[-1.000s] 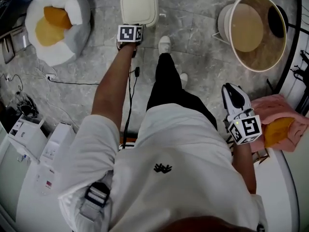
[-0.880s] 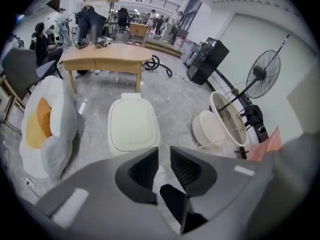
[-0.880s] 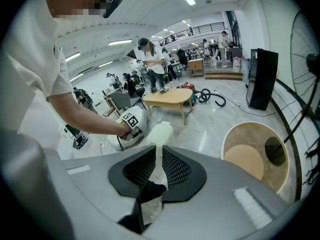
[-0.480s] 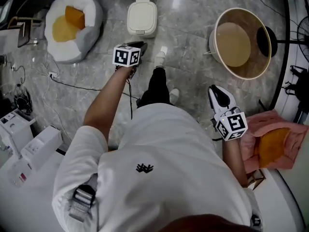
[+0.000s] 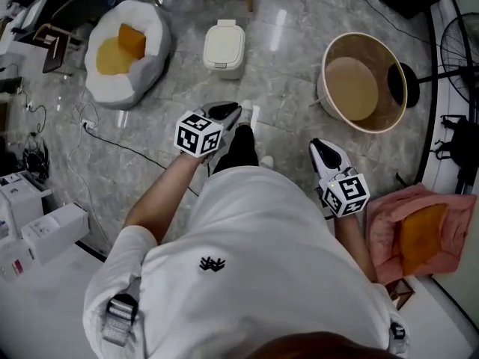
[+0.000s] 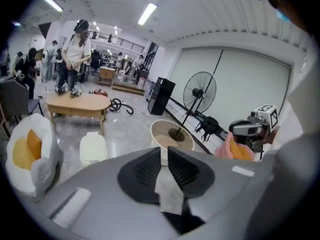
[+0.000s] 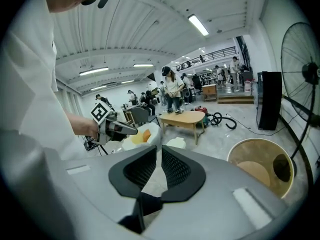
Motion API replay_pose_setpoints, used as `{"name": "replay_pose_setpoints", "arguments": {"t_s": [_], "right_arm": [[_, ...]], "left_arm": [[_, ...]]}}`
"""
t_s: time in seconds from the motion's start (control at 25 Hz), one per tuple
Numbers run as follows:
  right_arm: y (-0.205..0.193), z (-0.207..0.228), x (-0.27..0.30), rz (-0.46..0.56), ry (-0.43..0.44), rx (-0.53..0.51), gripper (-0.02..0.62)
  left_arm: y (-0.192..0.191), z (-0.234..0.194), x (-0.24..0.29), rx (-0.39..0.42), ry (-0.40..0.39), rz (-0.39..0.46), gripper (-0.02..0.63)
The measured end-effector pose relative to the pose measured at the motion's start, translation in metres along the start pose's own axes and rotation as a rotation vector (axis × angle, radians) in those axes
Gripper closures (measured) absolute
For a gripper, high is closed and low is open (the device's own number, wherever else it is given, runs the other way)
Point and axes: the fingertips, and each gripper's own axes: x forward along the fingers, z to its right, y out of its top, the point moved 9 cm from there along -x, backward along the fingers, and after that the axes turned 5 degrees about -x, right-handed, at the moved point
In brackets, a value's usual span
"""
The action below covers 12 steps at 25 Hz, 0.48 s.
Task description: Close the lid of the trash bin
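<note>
Bin (image 5: pixel 224 47) at 12 o'clock, lid seemingly down; left gripper (image 5: pixel 230 111) and right gripper (image 5: pixel 320 149) jaws together, empty; stay clear.

The grey marble floor (image 5: pixel 284 58) bears a cream trash bin (image 5: pixel 224 45), a white beanbag (image 5: pixel 144 73) and a round tan tub (image 5: pixel 364 82).

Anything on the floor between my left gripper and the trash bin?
No. The head view shows only bare floor between the left gripper and the trash bin.
</note>
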Motion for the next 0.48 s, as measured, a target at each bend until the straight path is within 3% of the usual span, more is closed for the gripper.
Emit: {"name": "replay_pose_setpoints", "arguments": {"t_s": [0.16, 0.48], "right_arm": [[0.006, -0.010, -0.011, 0.025, 0.019, -0.021, 0.566], [0.008, -0.020, -0.033, 0.056, 0.042, -0.069, 0.571]], "left_arm": [[0.000, 0.043, -0.027, 0.135, 0.035, 0.025, 0.525], [-0.013, 0.088, -0.050, 0.126, 0.008, 0.069, 0.534]]}}
